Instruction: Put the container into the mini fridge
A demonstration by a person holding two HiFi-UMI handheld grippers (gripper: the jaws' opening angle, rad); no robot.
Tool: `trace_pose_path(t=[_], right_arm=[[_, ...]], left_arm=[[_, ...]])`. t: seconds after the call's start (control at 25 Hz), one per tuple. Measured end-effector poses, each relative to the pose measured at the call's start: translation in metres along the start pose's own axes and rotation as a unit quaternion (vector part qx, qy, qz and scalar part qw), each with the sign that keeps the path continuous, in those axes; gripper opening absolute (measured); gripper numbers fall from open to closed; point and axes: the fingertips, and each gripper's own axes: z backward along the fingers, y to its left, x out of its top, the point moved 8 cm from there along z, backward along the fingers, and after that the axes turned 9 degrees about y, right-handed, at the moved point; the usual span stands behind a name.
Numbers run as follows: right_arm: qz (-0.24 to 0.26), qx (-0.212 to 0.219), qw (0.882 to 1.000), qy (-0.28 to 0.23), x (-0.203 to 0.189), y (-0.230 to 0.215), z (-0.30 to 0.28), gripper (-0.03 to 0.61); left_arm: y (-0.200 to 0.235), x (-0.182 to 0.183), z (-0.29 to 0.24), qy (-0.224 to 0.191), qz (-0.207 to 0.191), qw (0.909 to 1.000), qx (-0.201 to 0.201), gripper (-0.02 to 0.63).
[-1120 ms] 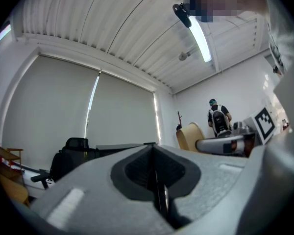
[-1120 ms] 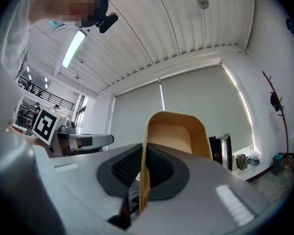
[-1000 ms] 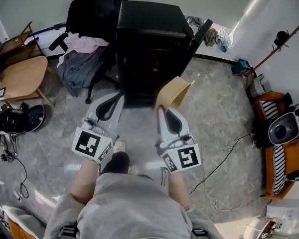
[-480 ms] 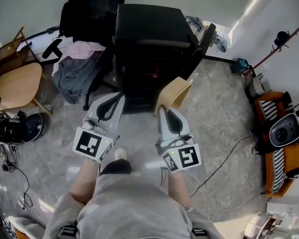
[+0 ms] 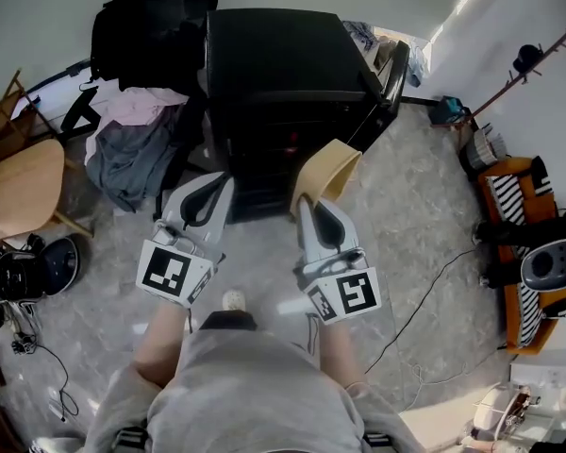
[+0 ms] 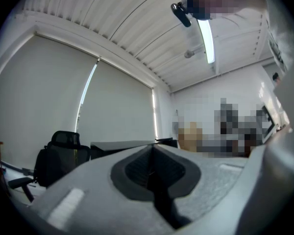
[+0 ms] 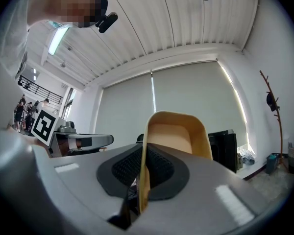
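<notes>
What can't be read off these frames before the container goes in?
- Mini fridge interior: head view sees mostly its top; the opening below is dark, shelves unreadable.
- Container where the right tongs grip it: wall edge buried between the jaws in the right gripper view.
- Left gripper view: mosaic patches hide the room's right side beyond the shut, empty left tongs.
</notes>
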Motion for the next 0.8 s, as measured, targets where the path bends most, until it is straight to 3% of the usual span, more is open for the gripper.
trace_pose_path(t=[0.36,0.8], right_arm=[[-0.012,-0.014,1.000,0.011,-0.013,-0.013,-0.047,0.012],[-0.040,-0.012,0.998,0.047,-0.044,-0.039,-0.080,0.011]], left_arm=[[0.042,-0.013,-0.032,0.005,0.005,0.9997,-0.022,0.002],[0.057,-0.033,-0.055,0.026,0.016,0.9991,-0.030,0.002]])
